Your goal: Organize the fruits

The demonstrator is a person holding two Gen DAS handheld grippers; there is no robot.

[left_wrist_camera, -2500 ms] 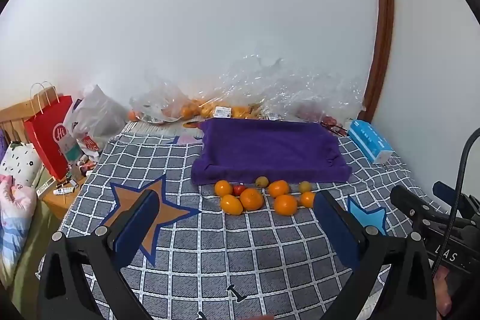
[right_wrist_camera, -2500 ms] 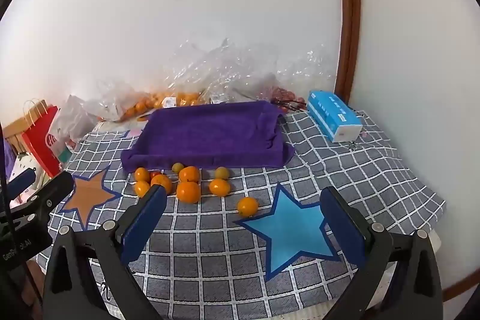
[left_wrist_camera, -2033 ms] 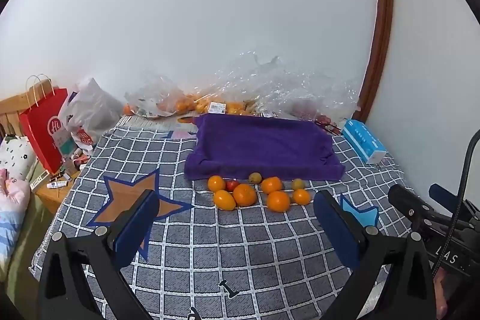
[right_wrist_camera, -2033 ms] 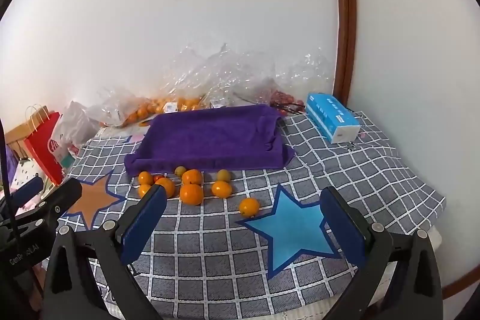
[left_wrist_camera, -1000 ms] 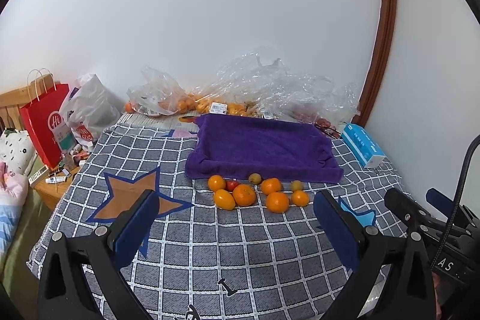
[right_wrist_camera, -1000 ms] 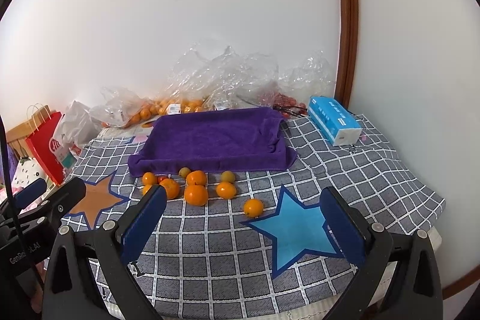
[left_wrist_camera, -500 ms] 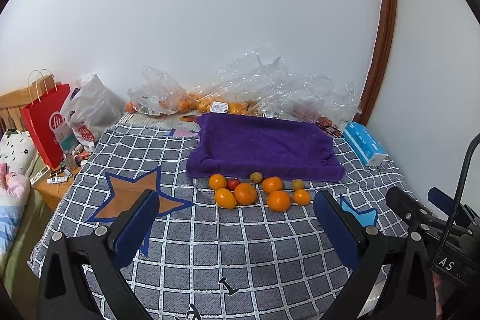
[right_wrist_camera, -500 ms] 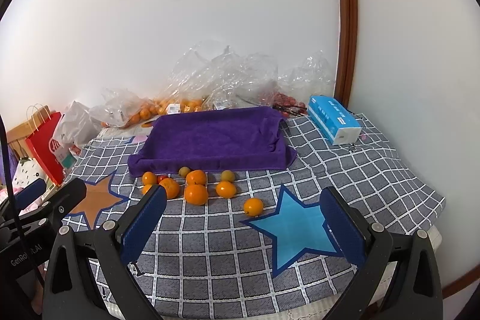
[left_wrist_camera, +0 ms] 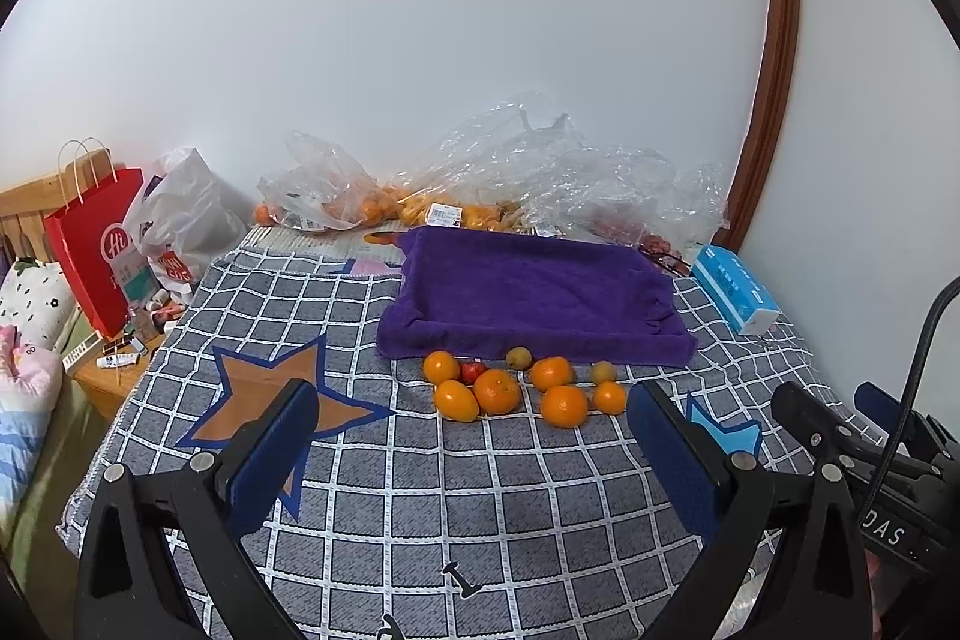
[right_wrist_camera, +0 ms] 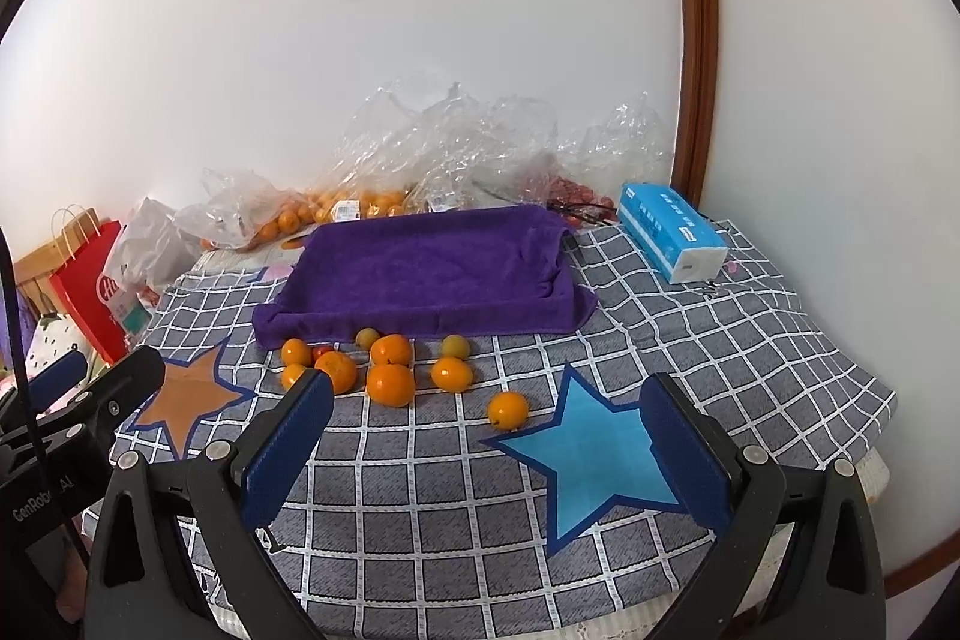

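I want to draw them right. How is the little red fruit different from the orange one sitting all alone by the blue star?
The red fruit is smaller and red; the lone orange is bigger and bright orange. The red fruit is tucked among other oranges close to the purple towel, half hidden; the lone orange sits apart, in full view, nearer the blue star. Both are round, lie on the checked cloth, and no tongs touch them.

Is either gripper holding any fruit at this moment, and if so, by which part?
Nothing is held. The left gripper and right gripper are both open with only the checked cloth between their pads; the loose oranges lie ahead, untouched.
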